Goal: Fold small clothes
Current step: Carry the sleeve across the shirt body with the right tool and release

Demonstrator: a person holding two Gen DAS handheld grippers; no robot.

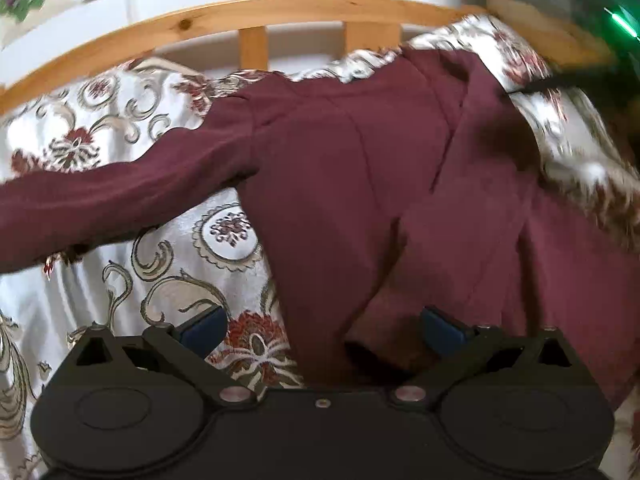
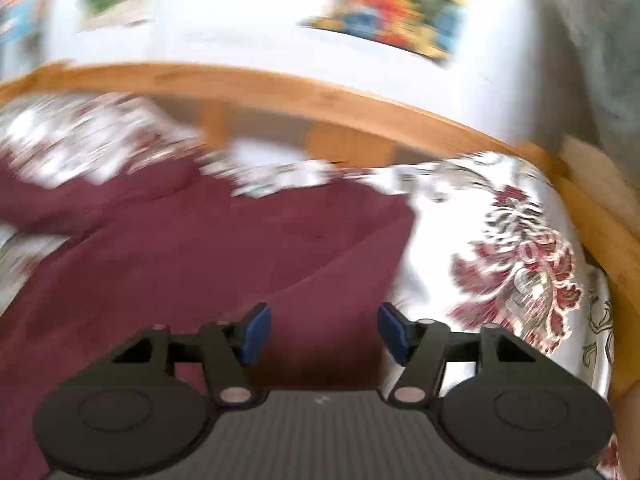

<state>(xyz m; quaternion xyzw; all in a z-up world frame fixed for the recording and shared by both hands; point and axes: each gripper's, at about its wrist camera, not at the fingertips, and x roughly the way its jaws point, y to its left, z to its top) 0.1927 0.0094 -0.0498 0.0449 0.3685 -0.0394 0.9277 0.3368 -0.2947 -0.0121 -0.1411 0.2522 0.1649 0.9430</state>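
Note:
A maroon long-sleeved top [image 1: 360, 184] lies spread on a floral bedspread [image 1: 120, 128], one sleeve [image 1: 100, 204] stretched out to the left. Its right part is folded over the body. My left gripper [image 1: 324, 330] is open and empty just above the garment's near hem, which lies between the blue pads. The same top [image 2: 208, 248] shows blurred in the right wrist view. My right gripper [image 2: 324, 332] is open and empty over the top's right edge.
A wooden bed rail [image 1: 248, 12] with slats runs along the far side, and also shows in the right wrist view [image 2: 280, 92]. A white wall with colourful pictures [image 2: 392, 16] stands behind. A grey cloth [image 2: 580, 40] hangs at the right.

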